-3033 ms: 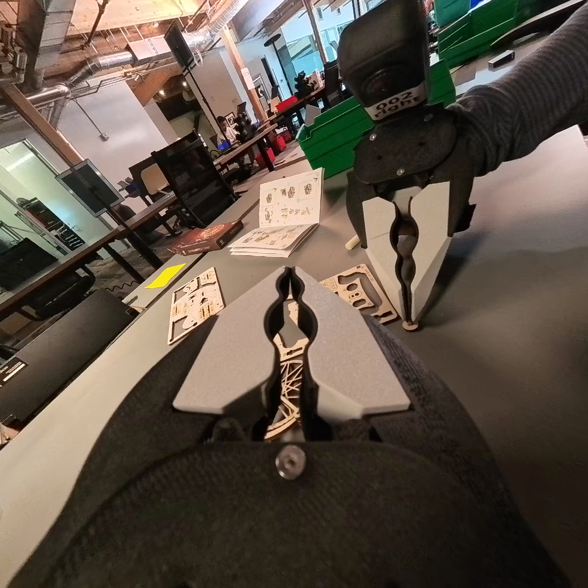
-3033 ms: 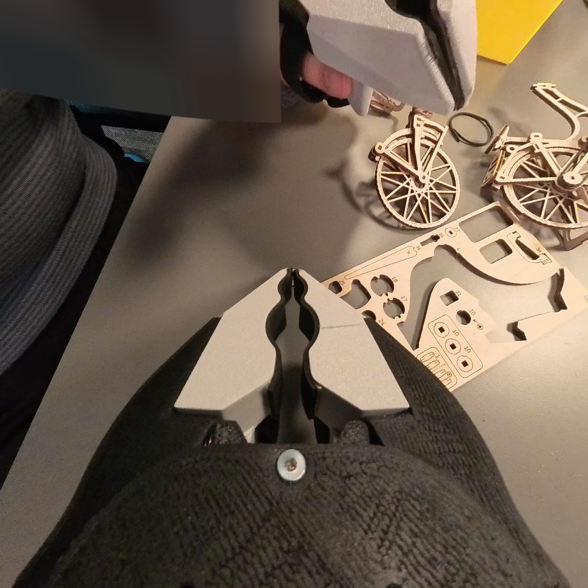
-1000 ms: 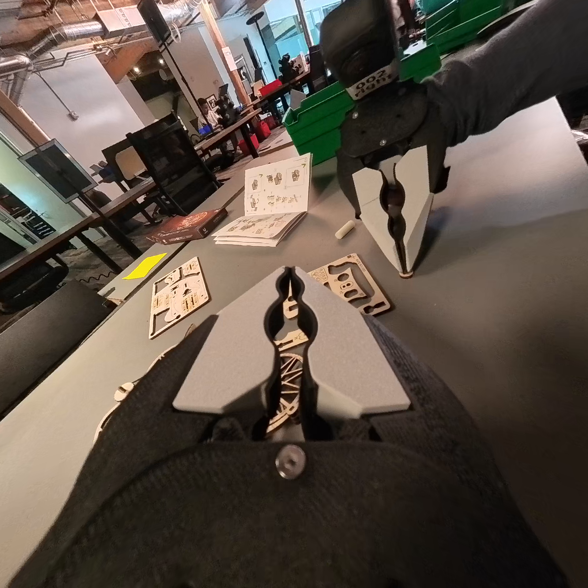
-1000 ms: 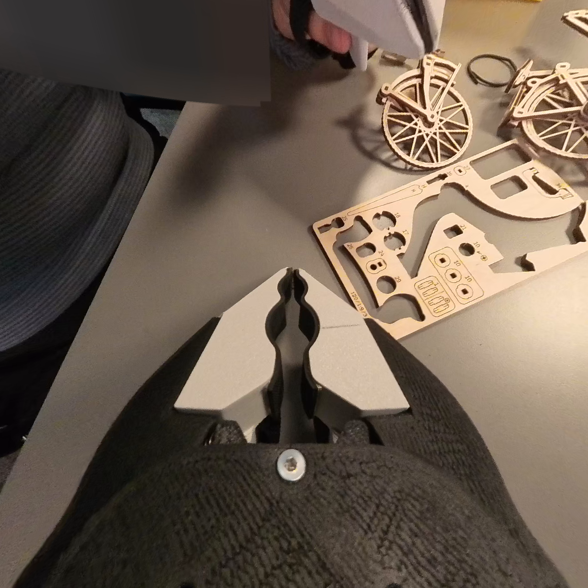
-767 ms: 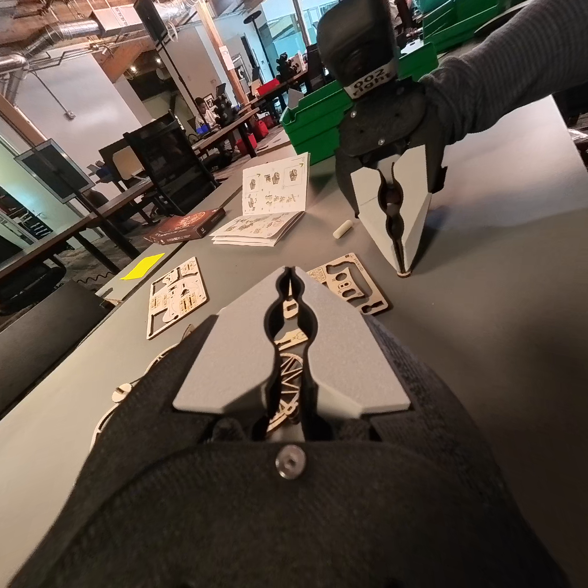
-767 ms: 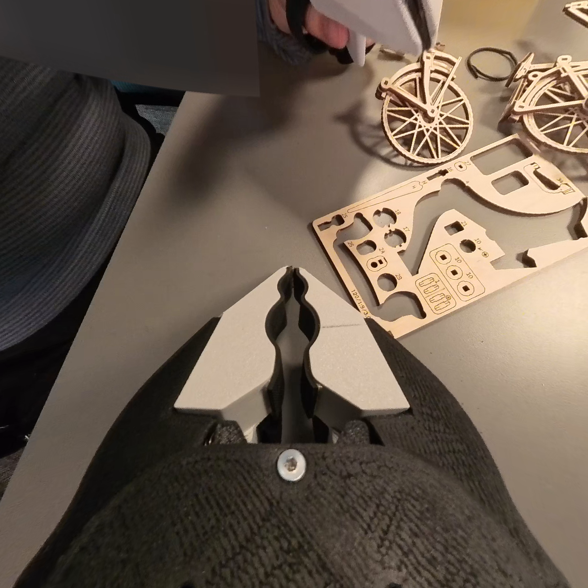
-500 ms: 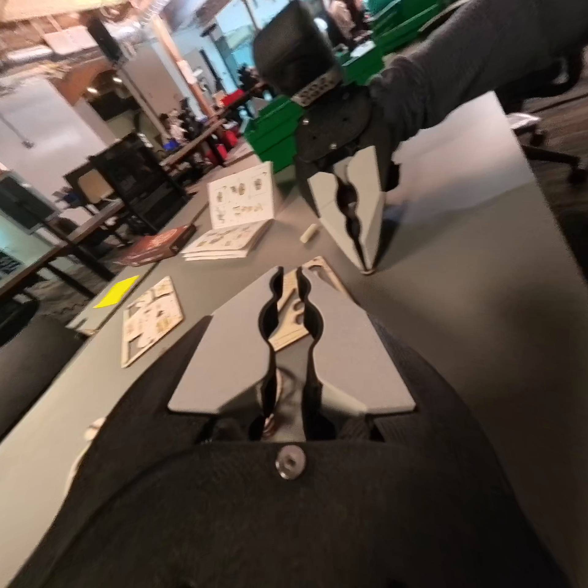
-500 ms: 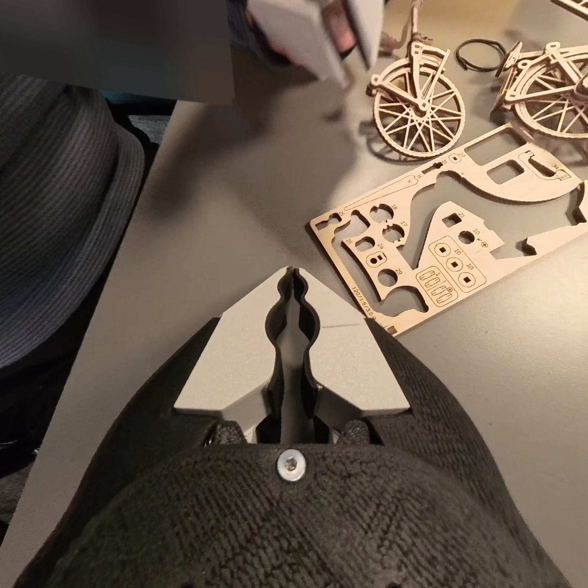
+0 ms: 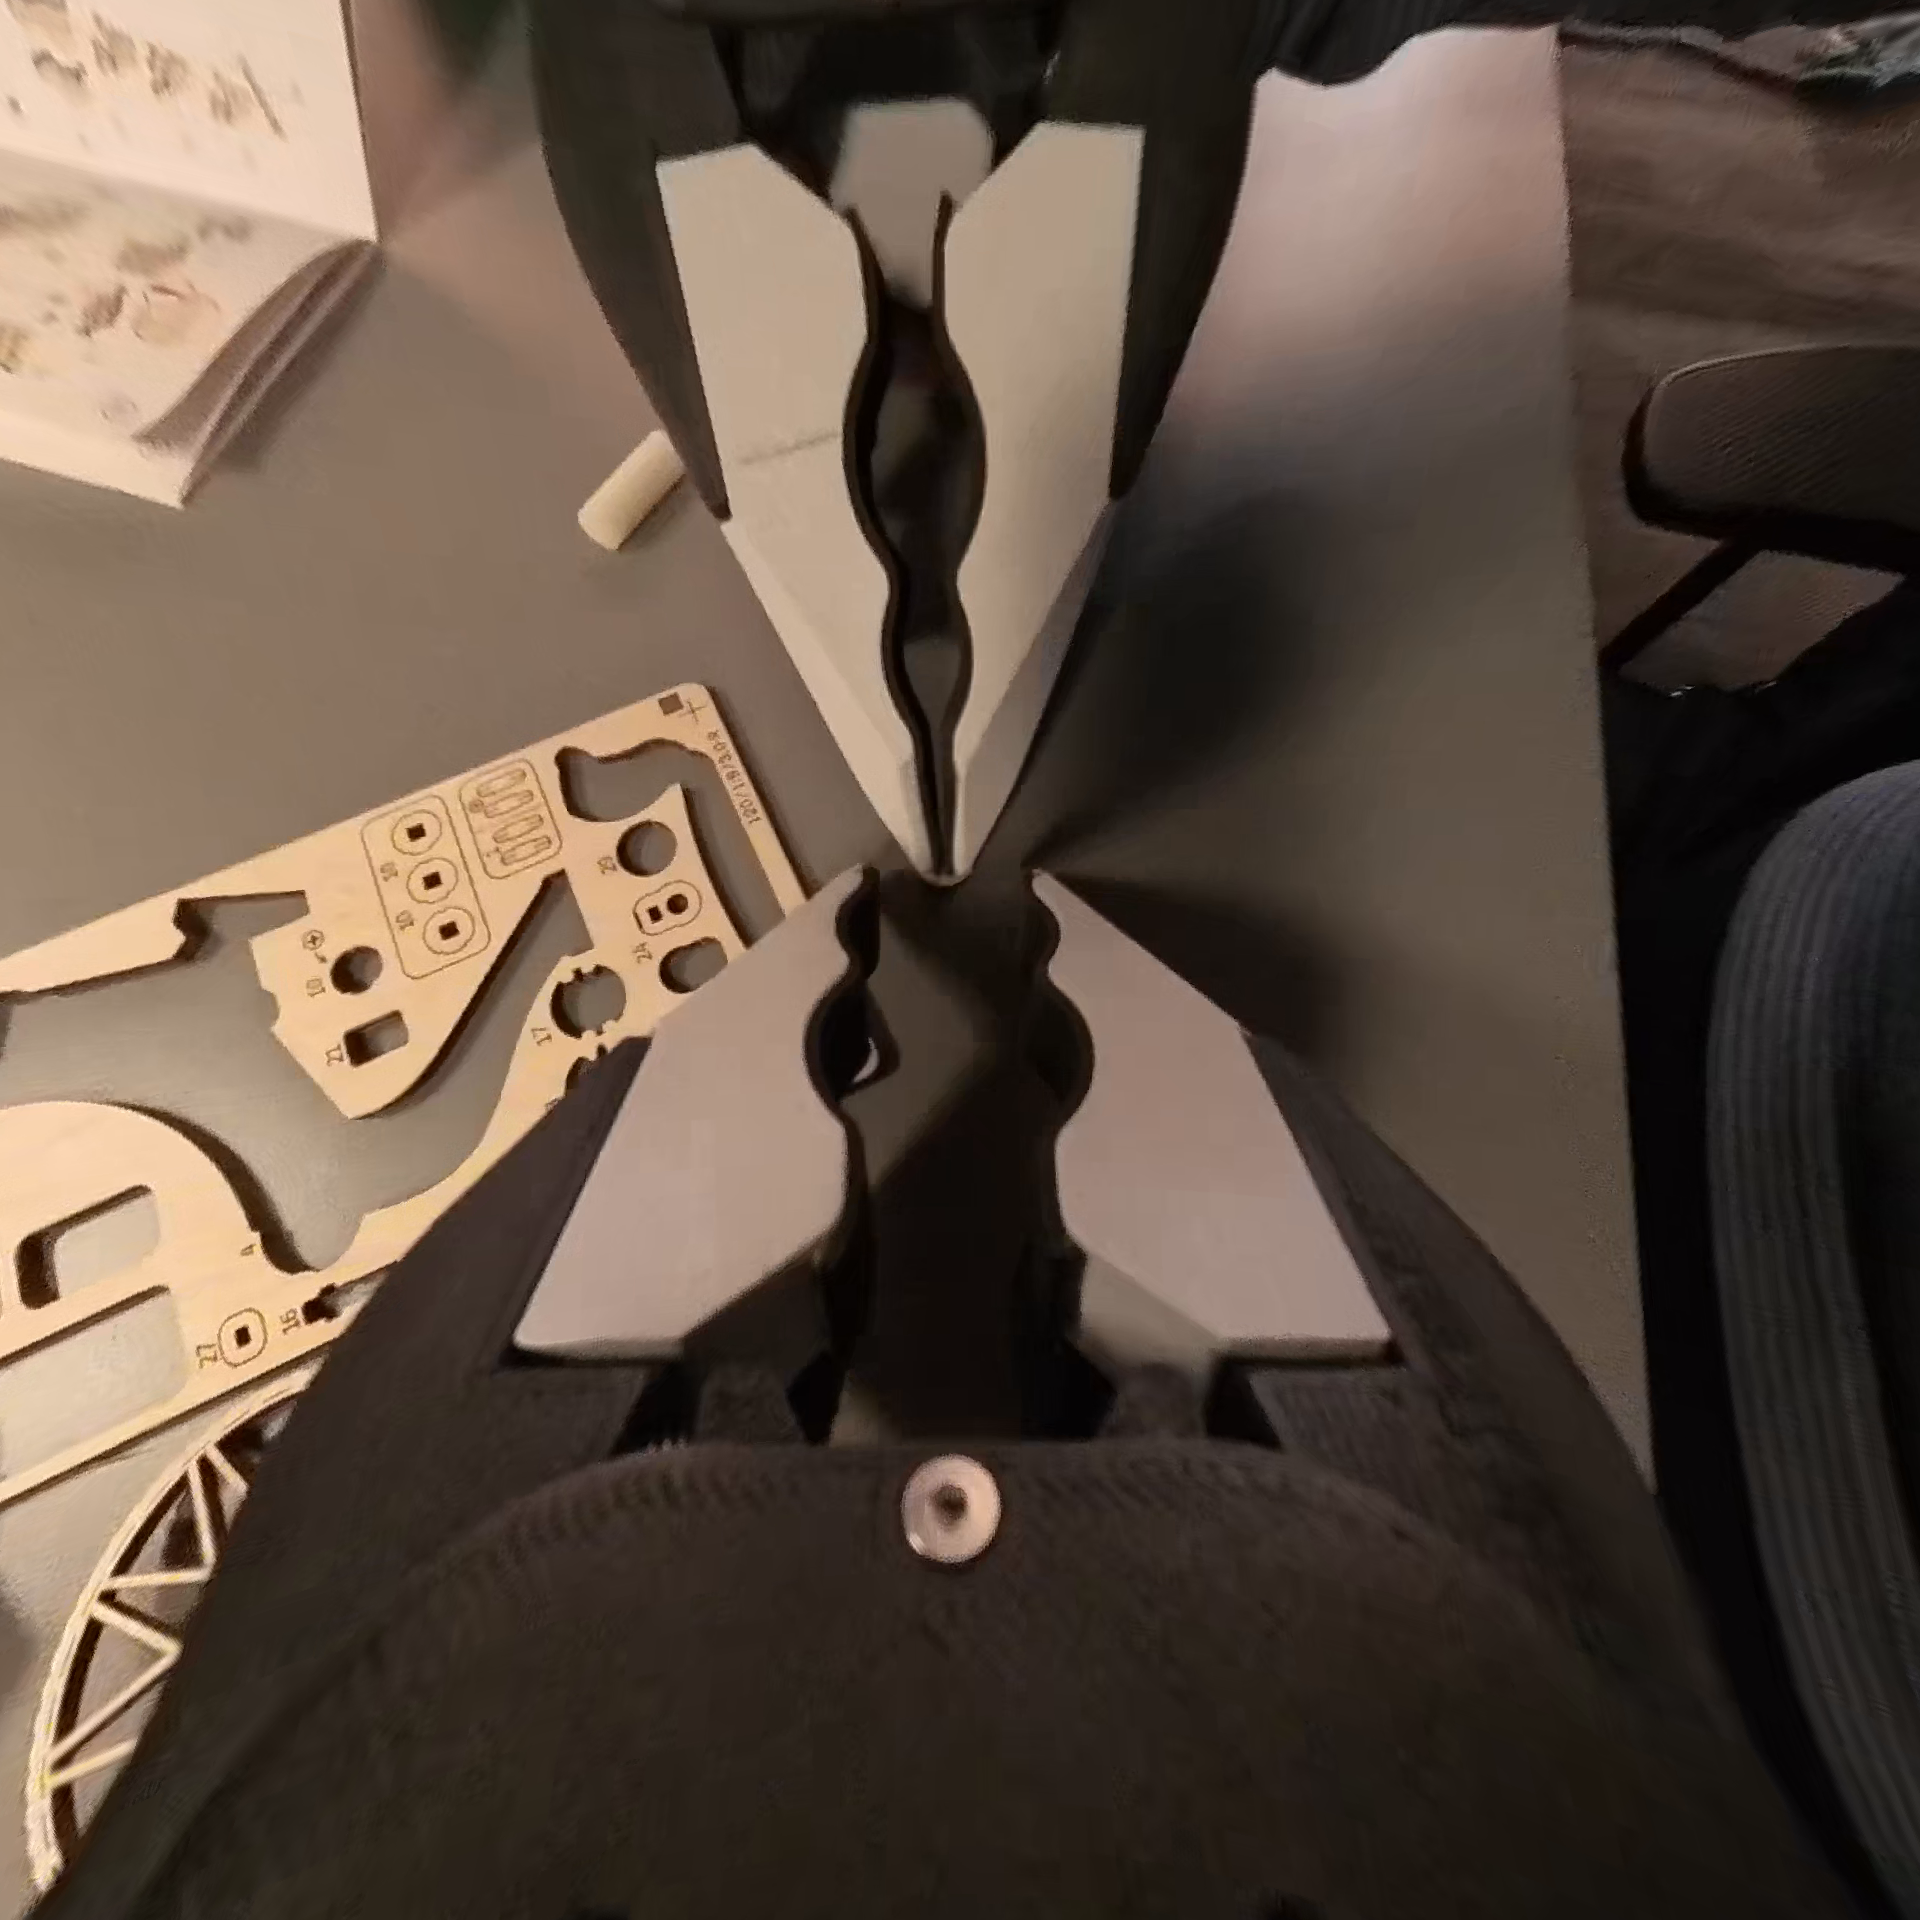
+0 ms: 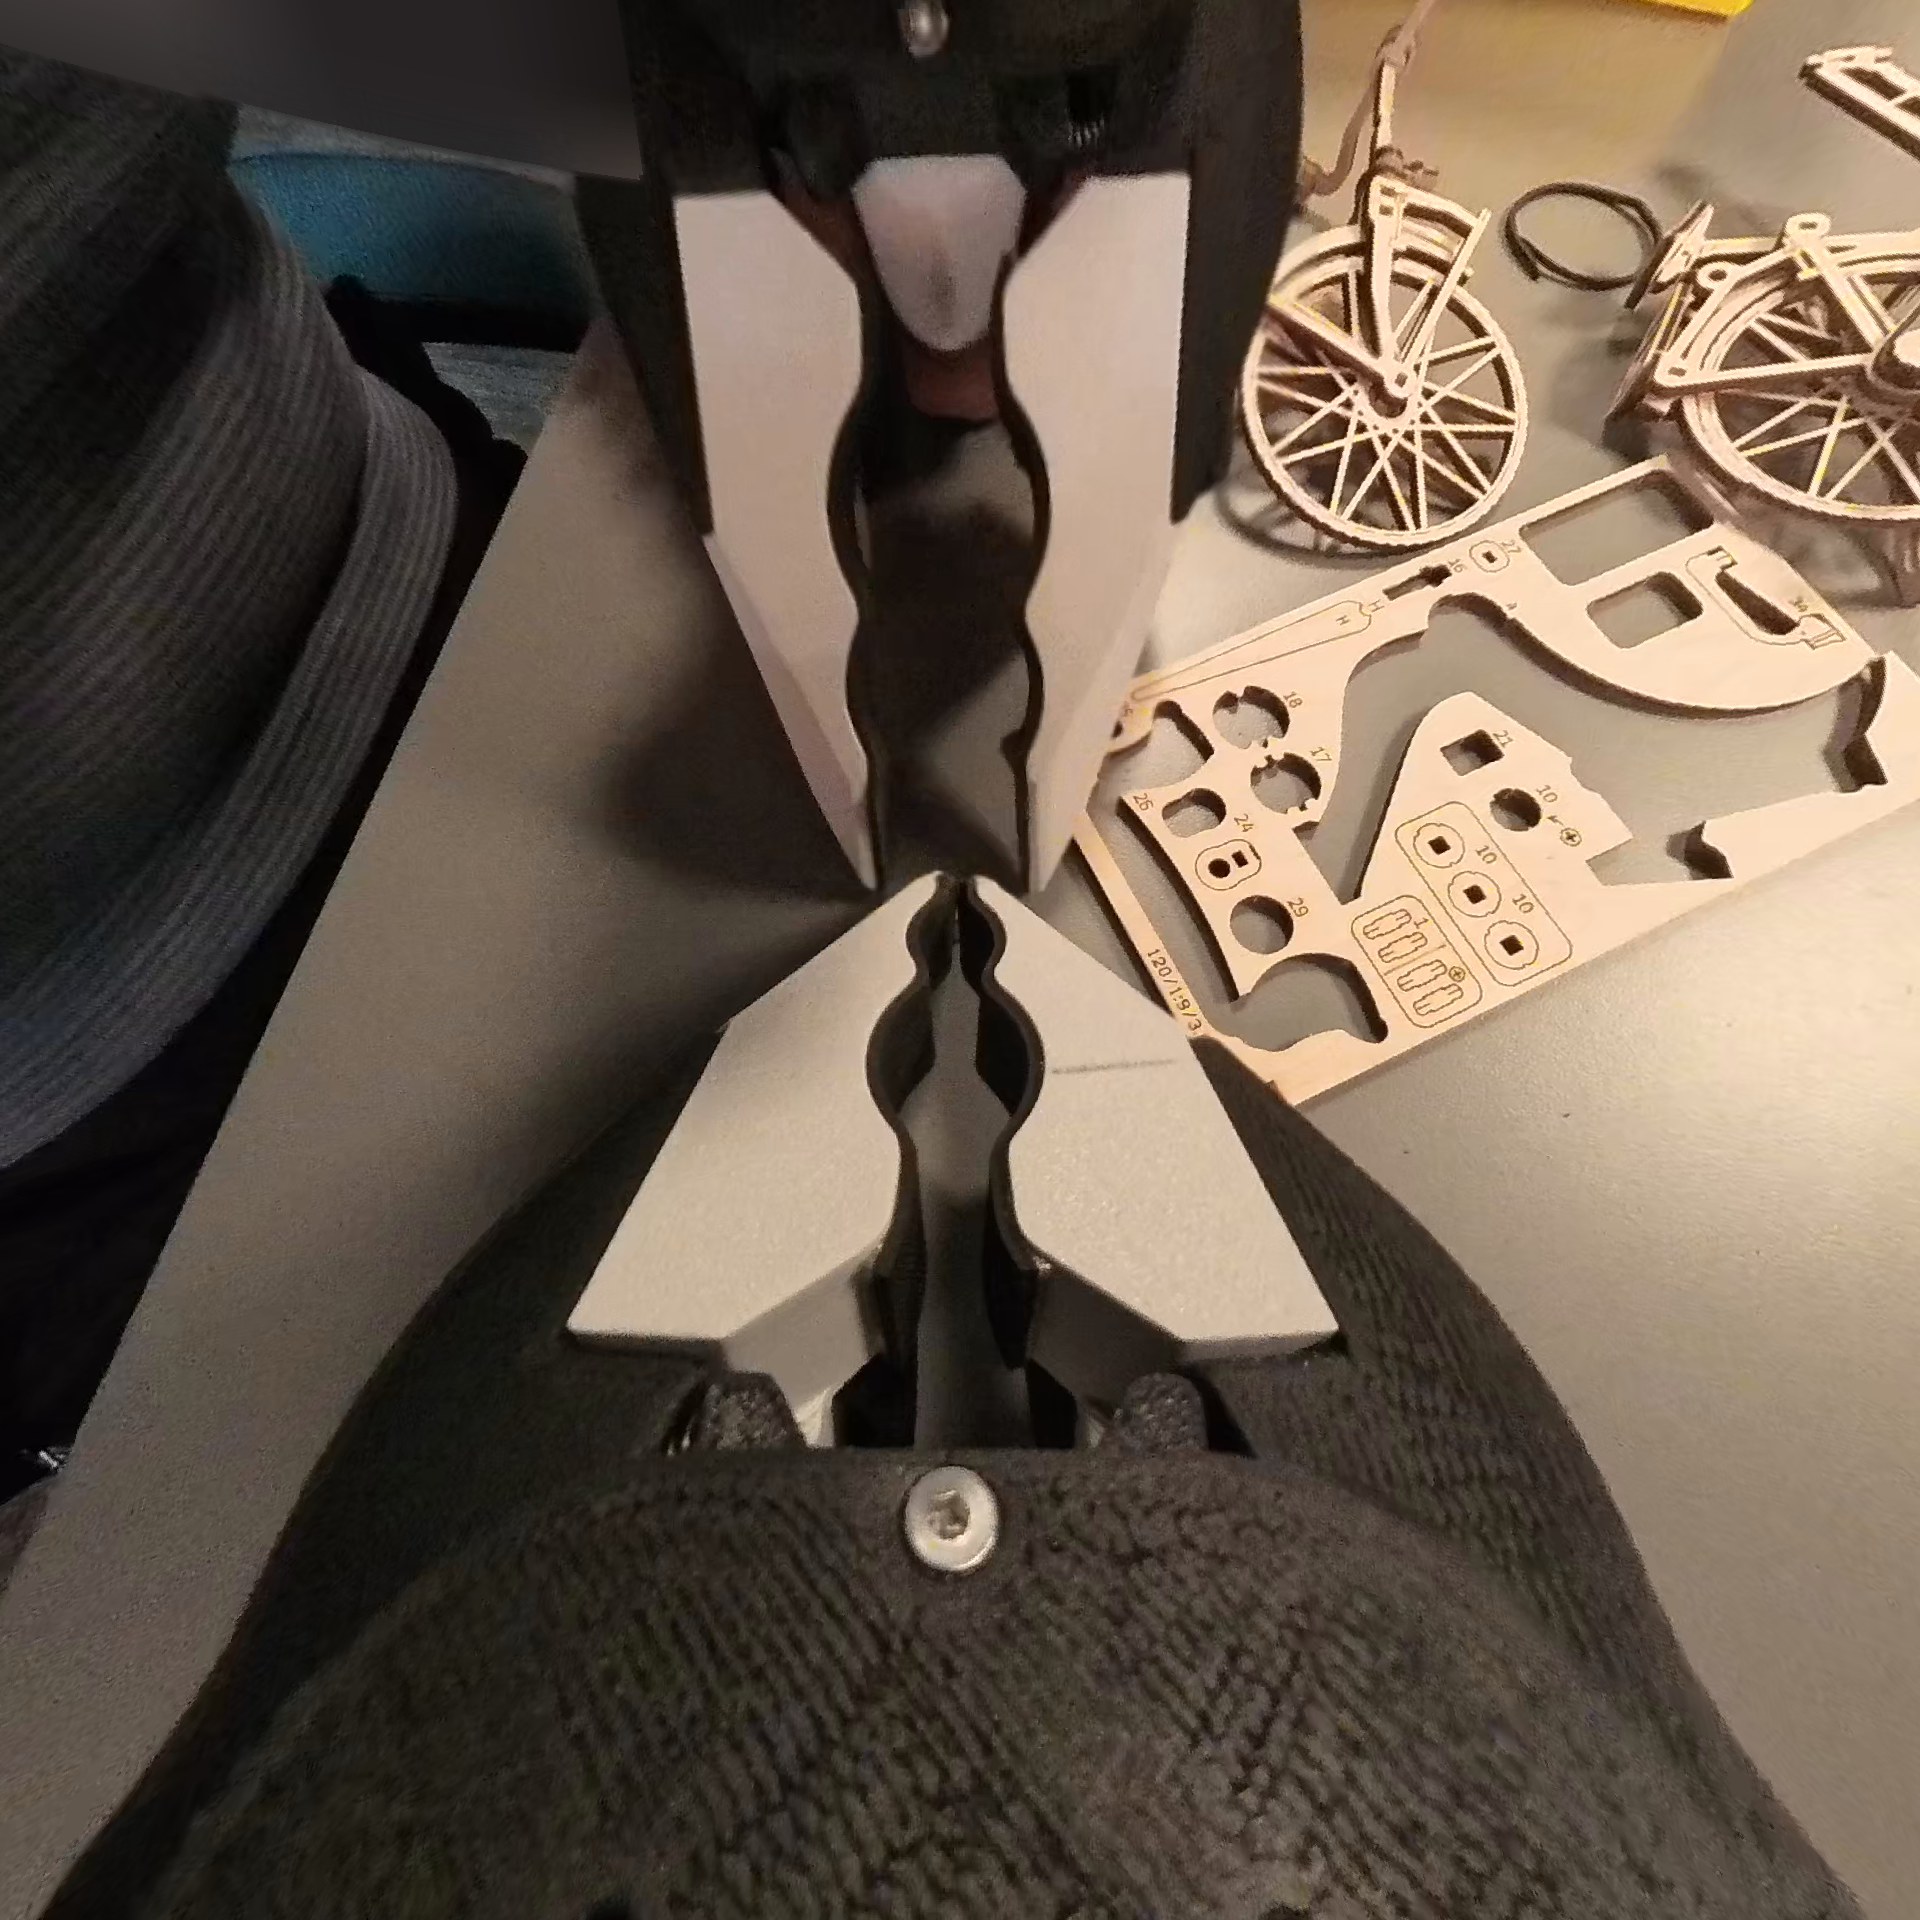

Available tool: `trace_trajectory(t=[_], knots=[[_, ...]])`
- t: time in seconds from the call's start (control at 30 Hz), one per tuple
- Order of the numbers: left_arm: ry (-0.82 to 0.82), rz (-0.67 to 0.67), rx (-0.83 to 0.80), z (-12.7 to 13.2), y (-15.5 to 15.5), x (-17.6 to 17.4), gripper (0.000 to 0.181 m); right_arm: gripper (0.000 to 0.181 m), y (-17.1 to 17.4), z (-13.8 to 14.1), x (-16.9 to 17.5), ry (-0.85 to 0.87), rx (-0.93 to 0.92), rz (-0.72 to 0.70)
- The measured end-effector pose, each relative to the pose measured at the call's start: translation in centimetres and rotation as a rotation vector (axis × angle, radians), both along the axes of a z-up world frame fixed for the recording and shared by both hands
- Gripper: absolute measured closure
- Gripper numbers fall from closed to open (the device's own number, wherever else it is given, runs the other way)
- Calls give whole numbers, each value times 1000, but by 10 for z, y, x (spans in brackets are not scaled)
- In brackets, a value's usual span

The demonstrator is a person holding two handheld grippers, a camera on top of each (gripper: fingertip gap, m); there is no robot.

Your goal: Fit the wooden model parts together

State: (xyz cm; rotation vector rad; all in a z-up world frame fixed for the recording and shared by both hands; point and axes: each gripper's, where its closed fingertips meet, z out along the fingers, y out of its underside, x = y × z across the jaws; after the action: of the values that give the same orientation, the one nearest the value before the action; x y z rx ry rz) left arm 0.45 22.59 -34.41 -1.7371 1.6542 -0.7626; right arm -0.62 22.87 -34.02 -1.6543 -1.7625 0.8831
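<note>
Left wrist view. We look down on a grey tabletop point(image 9: 1299, 520). Our left gripper point(image 9: 951, 899), with pale grey wedge fingers on a black textured body, stands with its jaws well apart and nothing between them. Straight ahead at 12 o'clock the right gripper point(image 9: 940, 868) points back at us, its tips pinched together and almost meeting ours; whether a small piece sits in that pinch we cannot tell. At 9 o'clock lies a flat, pale laser-cut wooden part sheet point(image 9: 312, 997) with empty cut-outs, flat on the table. At 8 o'clock a spoked wooden wheel point(image 9: 114, 1621) shows partly, cut by the frame edge. At 11 o'clock sit a small cream cylinder peg point(image 9: 629, 499) and, beyond it, an open paper instruction booklet point(image 9: 156, 260), blurred.

Right wrist view. The right gripper point(image 10: 958, 885) shows its tips closed or nearly so, a thin dark slit between them; any held piece is hidden. The left gripper point(image 10: 951, 878) hangs tip-down at 12 o'clock, jaws spread, empty, its tips either side of ours. At 2 o'clock lies the same part sheet point(image 10: 1558, 831). Past it stand a wooden wheel-and-fork assembly point(image 10: 1382, 384) and, at 1 o'clock far right, a partly built wooden bicycle model point(image 10: 1787, 353), with a black rubber band point(image 10: 1590, 239) between them.
</note>
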Motion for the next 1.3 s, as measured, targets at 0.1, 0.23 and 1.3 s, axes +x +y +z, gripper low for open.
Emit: trace_trajectory(t=[0.1,0.23,1.3], knots=[[1,10,-32,-1,2,3,163,181,0,0,0,0,-2,13],[2,0,-52,-1,1,4,168,181,0,0,0,2,20,19],[4,-25,-104,-1,-1,3,173,181,-1,2,6,18,56,70]])
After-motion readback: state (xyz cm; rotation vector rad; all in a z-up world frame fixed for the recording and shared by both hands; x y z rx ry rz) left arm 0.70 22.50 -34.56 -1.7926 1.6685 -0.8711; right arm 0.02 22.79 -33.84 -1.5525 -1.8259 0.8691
